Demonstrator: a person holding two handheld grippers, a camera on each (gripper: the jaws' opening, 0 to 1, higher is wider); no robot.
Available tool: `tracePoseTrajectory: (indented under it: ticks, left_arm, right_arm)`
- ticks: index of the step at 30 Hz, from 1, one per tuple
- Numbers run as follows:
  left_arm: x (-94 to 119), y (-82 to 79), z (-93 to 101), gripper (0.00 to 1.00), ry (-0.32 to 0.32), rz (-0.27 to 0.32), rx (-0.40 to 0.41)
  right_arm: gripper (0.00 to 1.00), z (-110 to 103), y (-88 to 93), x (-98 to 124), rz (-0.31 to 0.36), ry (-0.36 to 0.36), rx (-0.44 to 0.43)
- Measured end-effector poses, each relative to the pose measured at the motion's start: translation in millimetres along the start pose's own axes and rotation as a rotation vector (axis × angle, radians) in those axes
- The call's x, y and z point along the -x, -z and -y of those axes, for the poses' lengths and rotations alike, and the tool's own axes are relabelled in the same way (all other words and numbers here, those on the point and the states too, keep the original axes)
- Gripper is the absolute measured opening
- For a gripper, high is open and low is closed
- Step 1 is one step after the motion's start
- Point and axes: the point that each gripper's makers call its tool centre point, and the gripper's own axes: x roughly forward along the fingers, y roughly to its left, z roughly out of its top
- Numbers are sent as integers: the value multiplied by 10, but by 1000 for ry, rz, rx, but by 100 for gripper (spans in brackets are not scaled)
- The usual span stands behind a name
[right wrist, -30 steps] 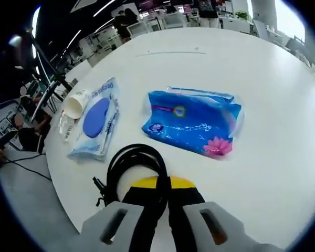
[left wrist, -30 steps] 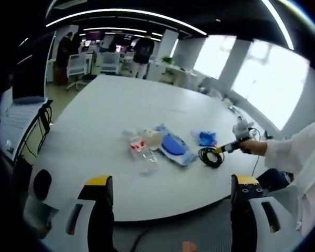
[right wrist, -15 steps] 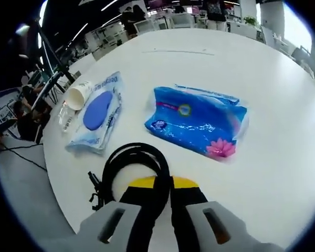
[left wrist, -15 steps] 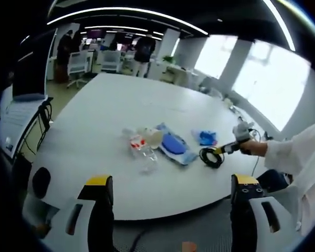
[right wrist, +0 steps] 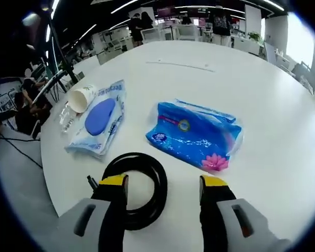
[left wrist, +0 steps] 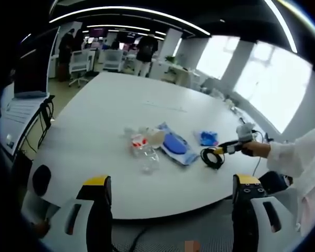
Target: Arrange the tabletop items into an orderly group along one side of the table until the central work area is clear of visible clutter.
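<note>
Right gripper view: right gripper (right wrist: pixel 163 190) has jaws spread wide, holding nothing, over a black coiled cable (right wrist: pixel 134 189) lying flat on the white table (right wrist: pixel 273 131) nr its edge. Blue tissue pack (right wrist: pixel 195 134) sits just beyond the coil; blue wipes pouch (right wrist: pixel 98 124) further left w/ a paper cup (right wrist: pixel 82 97) on its side touching it. Left gripper view: left gripper (left wrist: pixel 170 189) wide apart, empty, off the table edge. Clear crumpled plastic, possibly a bottle (left wrist: pixel 143 152), lies beside the pouch.
</note>
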Motion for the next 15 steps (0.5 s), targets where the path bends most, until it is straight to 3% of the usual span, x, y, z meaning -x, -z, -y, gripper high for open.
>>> tracePoseTrajectory:
  ticks: [5,9,15]
  left_arm:
    - [4,-5,-7,94,-1,3,13]
    - [6,-36,14,93,16,20,44]
    - [45,-372,186,86,126,198,247]
  right_arm:
    - [73,-32,-37,32,29,-14,-54]
    - [73,-92,-159,67,90,-48,-111]
    - [72,-263,-407,220,234,-125,-188]
